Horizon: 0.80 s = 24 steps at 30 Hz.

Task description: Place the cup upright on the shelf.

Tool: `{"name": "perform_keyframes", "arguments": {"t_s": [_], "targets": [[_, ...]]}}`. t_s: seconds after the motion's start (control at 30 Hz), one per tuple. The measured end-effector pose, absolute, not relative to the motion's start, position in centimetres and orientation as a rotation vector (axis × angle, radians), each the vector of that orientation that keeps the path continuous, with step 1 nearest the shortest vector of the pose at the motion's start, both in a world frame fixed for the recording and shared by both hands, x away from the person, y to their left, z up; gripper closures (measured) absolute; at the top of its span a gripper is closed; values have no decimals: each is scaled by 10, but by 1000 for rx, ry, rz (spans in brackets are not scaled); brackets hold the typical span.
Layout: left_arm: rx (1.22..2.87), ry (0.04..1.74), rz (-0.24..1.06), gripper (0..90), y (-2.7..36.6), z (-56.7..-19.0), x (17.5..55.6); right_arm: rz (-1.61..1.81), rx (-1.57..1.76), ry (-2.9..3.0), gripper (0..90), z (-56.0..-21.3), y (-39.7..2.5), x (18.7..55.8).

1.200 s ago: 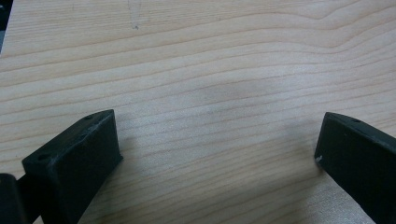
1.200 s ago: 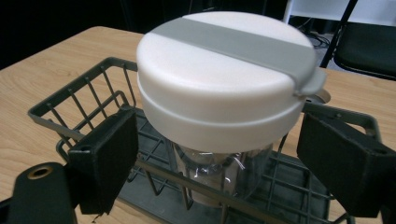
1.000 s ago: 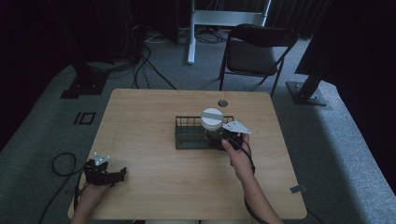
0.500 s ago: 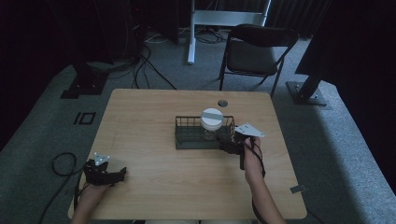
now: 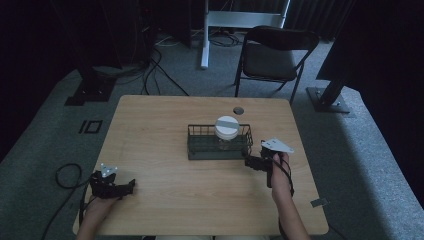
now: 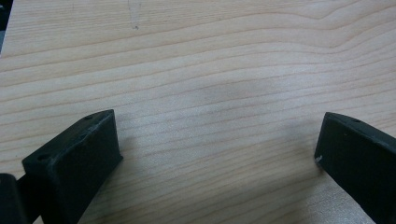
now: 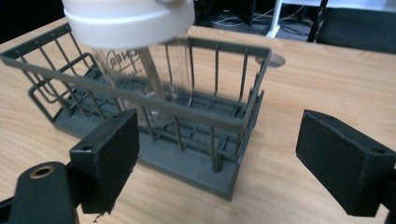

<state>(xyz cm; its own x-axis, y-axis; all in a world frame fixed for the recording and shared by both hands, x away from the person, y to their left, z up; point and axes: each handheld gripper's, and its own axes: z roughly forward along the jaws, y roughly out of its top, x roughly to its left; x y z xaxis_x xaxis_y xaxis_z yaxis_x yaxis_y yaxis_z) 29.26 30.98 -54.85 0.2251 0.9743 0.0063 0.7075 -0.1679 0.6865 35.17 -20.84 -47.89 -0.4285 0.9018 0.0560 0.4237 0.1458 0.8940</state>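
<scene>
Right now the right gripper [image 5: 255, 162] sits with its jaws spread wide and empty, just off the near right corner of the wire basket [image 5: 200, 148] in the middle of the tabletop [image 5: 150, 125]. The clear jar [image 7: 154, 79] with its white lid [image 5: 227, 127] stands upright inside the basket's right half. To me, the placing looks done and the hand is free; next would be drawing clear without knocking the basket. The left gripper [image 5: 114, 188] rests open near the tabletop's front left corner.
</scene>
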Motion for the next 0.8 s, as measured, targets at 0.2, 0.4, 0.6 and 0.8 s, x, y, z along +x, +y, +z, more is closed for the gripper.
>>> {"name": "perform_keyframes", "arguments": {"t_s": [0.2, 0.4, 0.6, 0.8], "targets": [[1945, 1543, 620, 1, 310, -548, 293, 1240, 1273, 1964, 132, -491, -217, 345], [1945, 1542, 620, 2, 310, -548, 293, 1224, 1276, 1999, 133, -506, -222, 340], [1945, 1543, 621, 2, 310, -549, 293, 1195, 1288, 2040, 137, -520, -226, 336], [1946, 1542, 621, 2, 310, -549, 293, 1171, 1286, 2086, 137, -531, -228, 333]]}}
